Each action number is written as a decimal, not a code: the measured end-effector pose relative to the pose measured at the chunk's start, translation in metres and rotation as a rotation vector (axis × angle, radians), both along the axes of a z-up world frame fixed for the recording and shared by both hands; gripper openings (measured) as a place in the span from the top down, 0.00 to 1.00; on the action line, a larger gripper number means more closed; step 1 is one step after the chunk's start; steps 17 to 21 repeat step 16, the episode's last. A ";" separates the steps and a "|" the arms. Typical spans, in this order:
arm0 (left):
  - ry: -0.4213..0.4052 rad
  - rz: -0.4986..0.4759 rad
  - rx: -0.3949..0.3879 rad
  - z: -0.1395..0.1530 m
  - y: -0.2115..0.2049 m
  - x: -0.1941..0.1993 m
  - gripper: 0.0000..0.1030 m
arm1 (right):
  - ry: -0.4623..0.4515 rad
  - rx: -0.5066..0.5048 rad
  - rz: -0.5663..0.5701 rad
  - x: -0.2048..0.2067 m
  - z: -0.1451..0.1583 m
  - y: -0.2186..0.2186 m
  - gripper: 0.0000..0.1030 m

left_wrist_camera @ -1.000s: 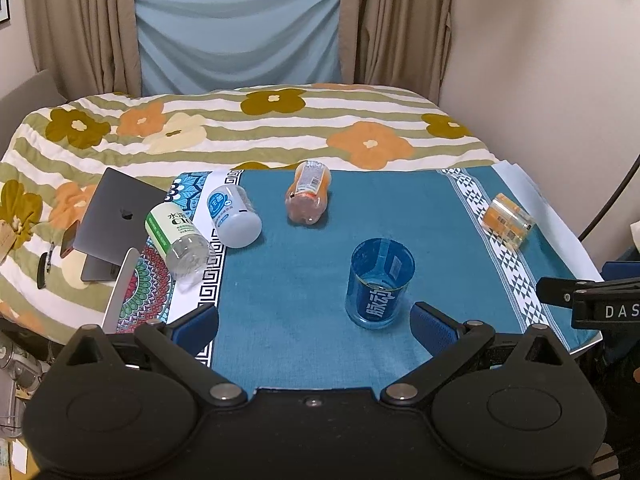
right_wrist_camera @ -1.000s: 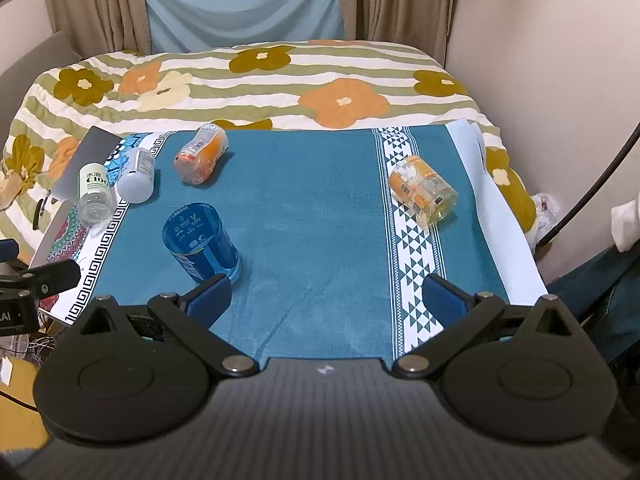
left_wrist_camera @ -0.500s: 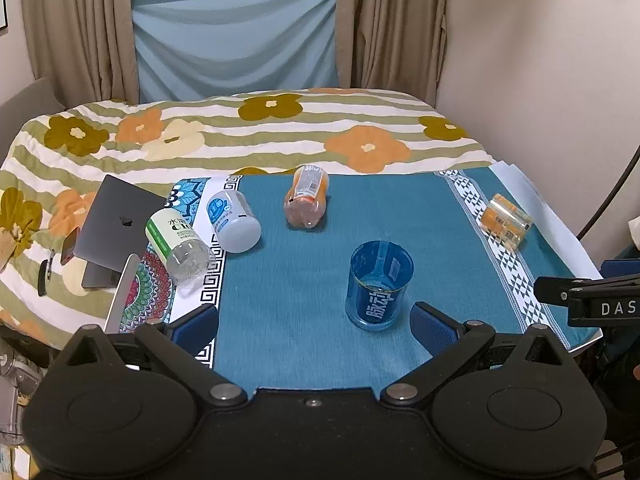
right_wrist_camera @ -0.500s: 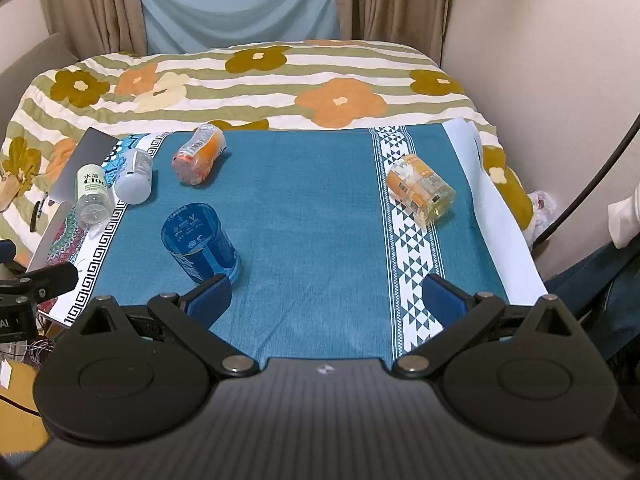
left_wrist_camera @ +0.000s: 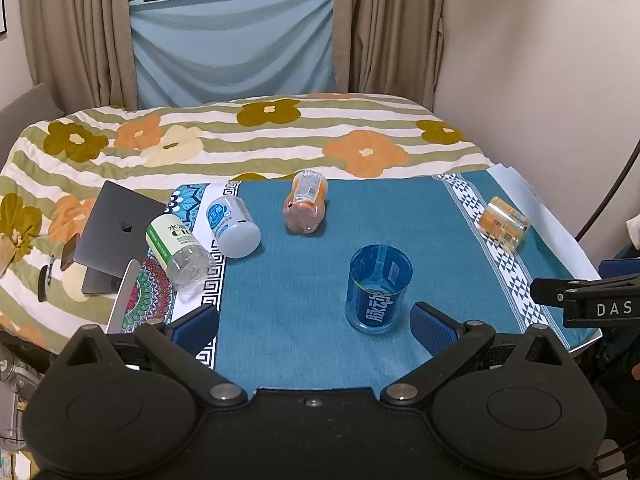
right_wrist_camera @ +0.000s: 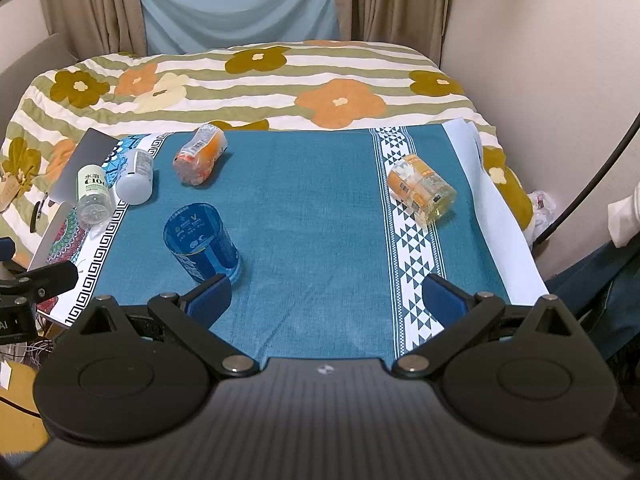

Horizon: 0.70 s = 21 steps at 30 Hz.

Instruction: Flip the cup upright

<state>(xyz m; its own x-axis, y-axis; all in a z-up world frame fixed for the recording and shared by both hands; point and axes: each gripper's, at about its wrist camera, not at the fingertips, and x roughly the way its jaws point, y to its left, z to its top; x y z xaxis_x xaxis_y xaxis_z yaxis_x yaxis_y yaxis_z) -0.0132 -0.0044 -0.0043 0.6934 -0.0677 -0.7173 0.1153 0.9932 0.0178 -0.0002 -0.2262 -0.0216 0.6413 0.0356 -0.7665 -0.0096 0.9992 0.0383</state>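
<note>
Standing upright on the teal cloth (left_wrist_camera: 296,320), the blue cup (left_wrist_camera: 378,289) has its open top up. Left hand-held gripper (left_wrist_camera: 314,326) is wide open w/ nothing in it, cup just by its right finger. Right hand-held gripper (right_wrist_camera: 326,300) is wide open too, cup near its left finger (right_wrist_camera: 210,298).

The cup (left_wrist_camera: 378,289) is clear blue with white lettering. The cloth (left_wrist_camera: 288,280) is teal; the blanket (left_wrist_camera: 248,140) is green-and-white striped with orange flowers.
</note>
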 end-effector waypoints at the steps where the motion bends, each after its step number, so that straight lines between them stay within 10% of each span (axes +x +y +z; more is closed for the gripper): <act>1: -0.002 0.002 -0.002 0.000 0.000 0.000 0.00 | 0.000 0.000 0.000 0.000 0.000 0.000 0.00; 21: -0.021 0.010 0.018 -0.001 0.000 0.000 0.00 | 0.000 0.001 -0.006 0.000 0.000 -0.001 0.00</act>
